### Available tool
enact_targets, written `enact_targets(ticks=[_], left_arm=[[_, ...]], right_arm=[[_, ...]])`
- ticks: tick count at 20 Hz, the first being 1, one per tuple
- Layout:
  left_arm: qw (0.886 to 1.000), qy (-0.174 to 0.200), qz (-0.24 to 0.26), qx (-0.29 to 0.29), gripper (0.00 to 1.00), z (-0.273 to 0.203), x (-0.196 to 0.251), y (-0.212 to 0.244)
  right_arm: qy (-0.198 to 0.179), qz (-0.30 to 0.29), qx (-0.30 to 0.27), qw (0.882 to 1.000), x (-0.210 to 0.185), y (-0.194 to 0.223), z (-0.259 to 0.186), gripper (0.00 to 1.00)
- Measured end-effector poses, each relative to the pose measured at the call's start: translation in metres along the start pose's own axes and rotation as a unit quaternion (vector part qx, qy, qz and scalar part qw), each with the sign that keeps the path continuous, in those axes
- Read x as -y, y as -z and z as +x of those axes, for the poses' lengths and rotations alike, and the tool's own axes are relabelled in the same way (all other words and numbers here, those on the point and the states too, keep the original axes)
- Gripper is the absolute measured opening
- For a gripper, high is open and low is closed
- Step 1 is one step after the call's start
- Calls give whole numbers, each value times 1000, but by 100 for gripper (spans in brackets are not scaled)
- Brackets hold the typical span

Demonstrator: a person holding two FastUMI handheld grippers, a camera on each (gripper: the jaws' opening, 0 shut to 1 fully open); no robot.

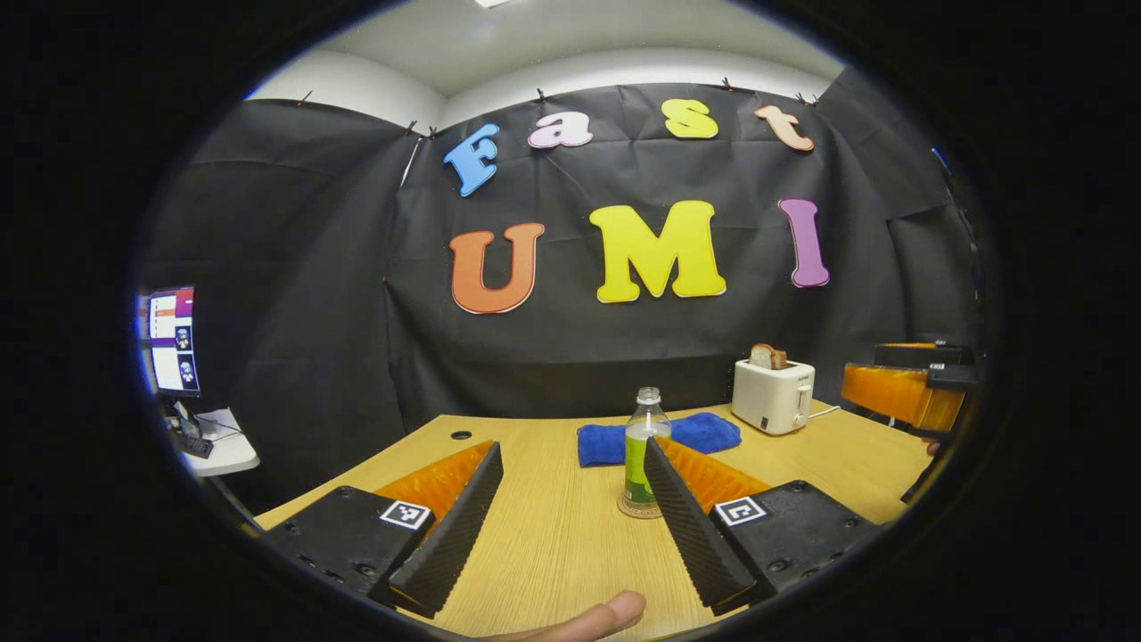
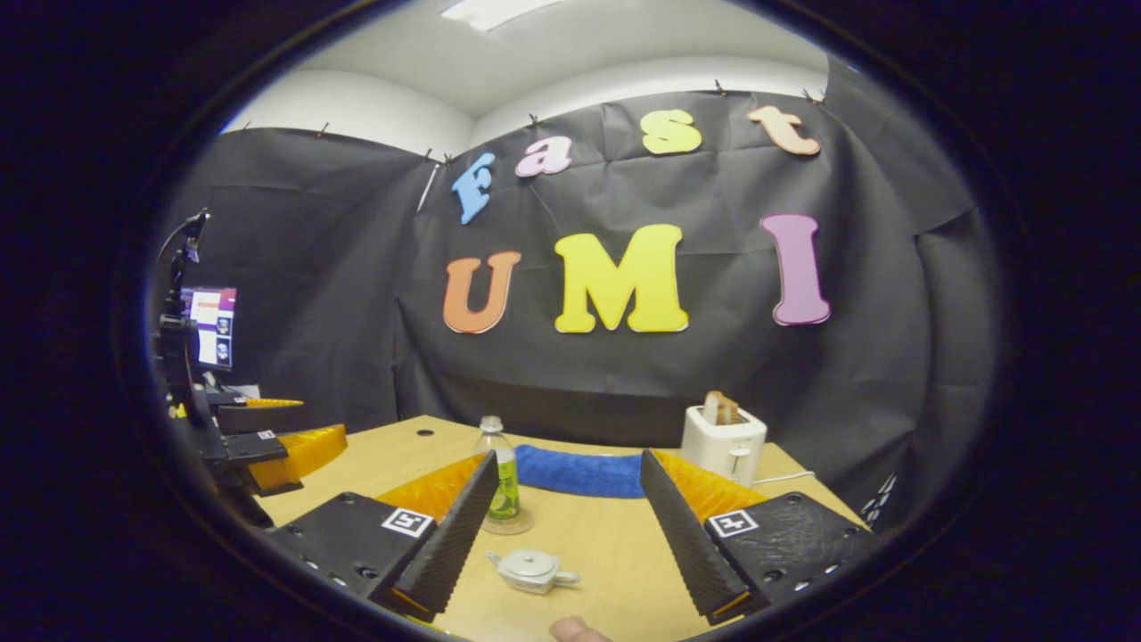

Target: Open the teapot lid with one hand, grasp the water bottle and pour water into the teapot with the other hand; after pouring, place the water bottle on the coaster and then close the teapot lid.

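Hidden and cut-off parts

In the left gripper view a finger (image 1: 704, 526) hid the water bottle's (image 1: 644, 446) lower right side and part of the coaster (image 1: 635, 510); the other gripper (image 1: 905, 392) was cut off at the edge.

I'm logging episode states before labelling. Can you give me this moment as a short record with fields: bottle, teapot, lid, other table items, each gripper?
bottle: water bottle upright on the coaster, uncapped as far as I can tell
teapot: teapot on the wooden table, nearer the camera than the bottle
lid: on the teapot
other items: blue towel, toaster holding bread
left gripper: open, empty, above the table
right gripper: open, empty, teapot low between its fingers
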State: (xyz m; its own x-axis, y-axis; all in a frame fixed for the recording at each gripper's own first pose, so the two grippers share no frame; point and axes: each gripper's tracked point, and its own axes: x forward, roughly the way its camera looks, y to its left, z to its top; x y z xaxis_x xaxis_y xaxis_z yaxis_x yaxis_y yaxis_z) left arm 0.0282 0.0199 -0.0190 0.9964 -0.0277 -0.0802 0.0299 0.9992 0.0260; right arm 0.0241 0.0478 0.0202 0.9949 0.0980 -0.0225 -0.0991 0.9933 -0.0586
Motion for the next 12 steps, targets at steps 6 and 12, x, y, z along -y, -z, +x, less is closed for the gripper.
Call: enact_targets(ticks=[6, 12], left_arm=[[1000, 13, 9, 4, 99, -9, 27, -4], [1000, 19, 11, 6, 100, -3, 47, 3]], right_arm=[[38, 1, 6, 999, 54, 21, -33, 96], [50, 9, 20, 998, 76, 22, -43, 95]])
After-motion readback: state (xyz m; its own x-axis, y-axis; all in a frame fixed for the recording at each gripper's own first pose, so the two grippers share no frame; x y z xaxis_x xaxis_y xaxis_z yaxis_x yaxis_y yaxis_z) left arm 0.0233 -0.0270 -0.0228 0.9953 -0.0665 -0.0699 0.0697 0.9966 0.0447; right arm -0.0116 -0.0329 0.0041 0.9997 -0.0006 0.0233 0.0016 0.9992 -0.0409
